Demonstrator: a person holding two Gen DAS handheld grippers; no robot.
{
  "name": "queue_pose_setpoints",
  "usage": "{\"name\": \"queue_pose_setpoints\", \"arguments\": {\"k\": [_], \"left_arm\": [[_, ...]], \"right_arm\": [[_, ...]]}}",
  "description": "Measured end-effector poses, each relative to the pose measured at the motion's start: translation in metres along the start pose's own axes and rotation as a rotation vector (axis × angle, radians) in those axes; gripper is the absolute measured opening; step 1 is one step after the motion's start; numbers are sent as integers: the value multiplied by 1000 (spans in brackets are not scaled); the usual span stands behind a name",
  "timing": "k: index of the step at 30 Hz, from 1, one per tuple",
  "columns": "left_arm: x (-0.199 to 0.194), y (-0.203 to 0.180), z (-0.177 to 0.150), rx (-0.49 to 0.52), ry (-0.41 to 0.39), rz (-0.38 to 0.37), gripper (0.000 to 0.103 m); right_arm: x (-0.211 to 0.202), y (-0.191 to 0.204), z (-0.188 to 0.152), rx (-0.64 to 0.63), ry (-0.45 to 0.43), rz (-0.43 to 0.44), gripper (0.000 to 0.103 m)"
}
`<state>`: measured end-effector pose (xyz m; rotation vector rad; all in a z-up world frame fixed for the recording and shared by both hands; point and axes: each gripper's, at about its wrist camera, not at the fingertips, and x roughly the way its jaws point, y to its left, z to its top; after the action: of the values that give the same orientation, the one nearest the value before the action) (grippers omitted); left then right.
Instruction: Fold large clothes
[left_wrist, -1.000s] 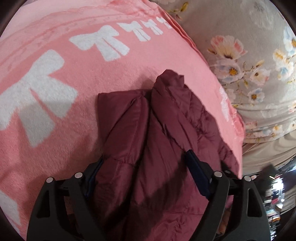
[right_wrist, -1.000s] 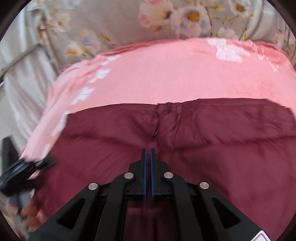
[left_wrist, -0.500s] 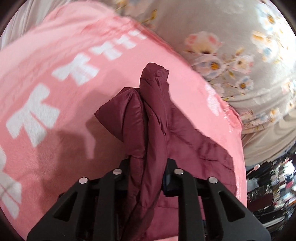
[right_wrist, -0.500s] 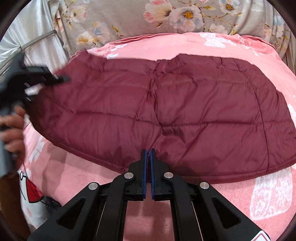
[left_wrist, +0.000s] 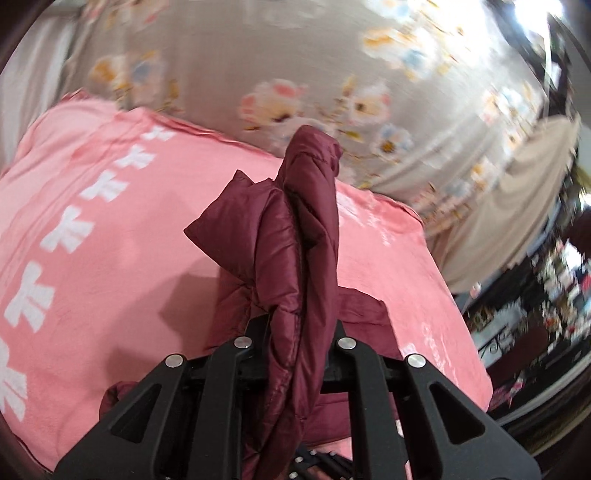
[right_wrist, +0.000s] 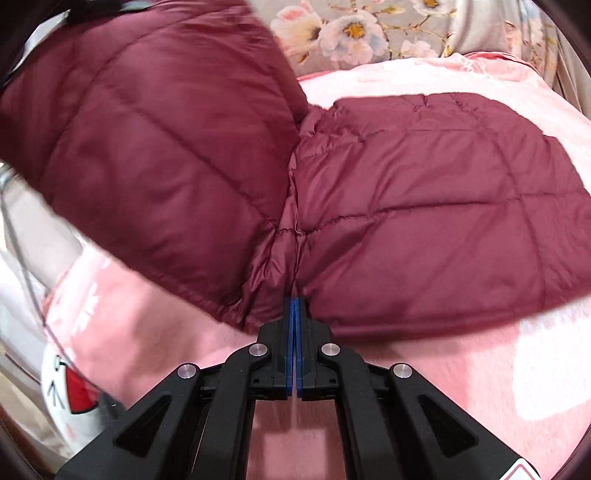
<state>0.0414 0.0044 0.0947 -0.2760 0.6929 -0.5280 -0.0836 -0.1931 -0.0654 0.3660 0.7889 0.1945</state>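
A maroon quilted puffer jacket (right_wrist: 424, 206) lies on a pink blanket (right_wrist: 461, 373). My left gripper (left_wrist: 297, 354) is shut on a bunched fold of the jacket (left_wrist: 295, 236) and holds it up above the blanket. In the right wrist view the jacket's left half (right_wrist: 147, 140) is lifted and swung over toward the flat right half. My right gripper (right_wrist: 294, 321) is shut, its blue pads together at the jacket's near hem by the centre seam; whether cloth is pinched there is unclear.
The pink blanket (left_wrist: 92, 258) with white bow prints covers a bed. A grey floral sheet (left_wrist: 295, 74) lies behind it. The bed's edge drops off to the right (left_wrist: 480, 387) toward a cluttered room. A white cartoon print (right_wrist: 66, 387) shows at lower left.
My left gripper has closed on the jacket fold and lifted it. The jacket's left half has risen and swung over toward the right half. My right gripper stayed shut at the hem.
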Motion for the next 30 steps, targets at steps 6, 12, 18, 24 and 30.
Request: {"name": "queue_pose_setpoints", "arguments": {"k": [6,12,18,24,30], "left_arm": [[39,-68,-12,101,65,-34,11],[102,-119,-39,167,178,-16,11],[156,-146,-69,188,252,46,11],[190,-157,-93,194,291,103,12],[192,-166,-100,209,311,51,37]], "right_arm": [[-49,-18,-15,-9,-77,-50,0],[-89,-60,-26,69,-117,-120,1],[-108,-91,-29,144,-135,-168,5],[-119,-106,-33,168,-159,-219,6],[-128,-109,-28,175,-188,-231,11]]}}
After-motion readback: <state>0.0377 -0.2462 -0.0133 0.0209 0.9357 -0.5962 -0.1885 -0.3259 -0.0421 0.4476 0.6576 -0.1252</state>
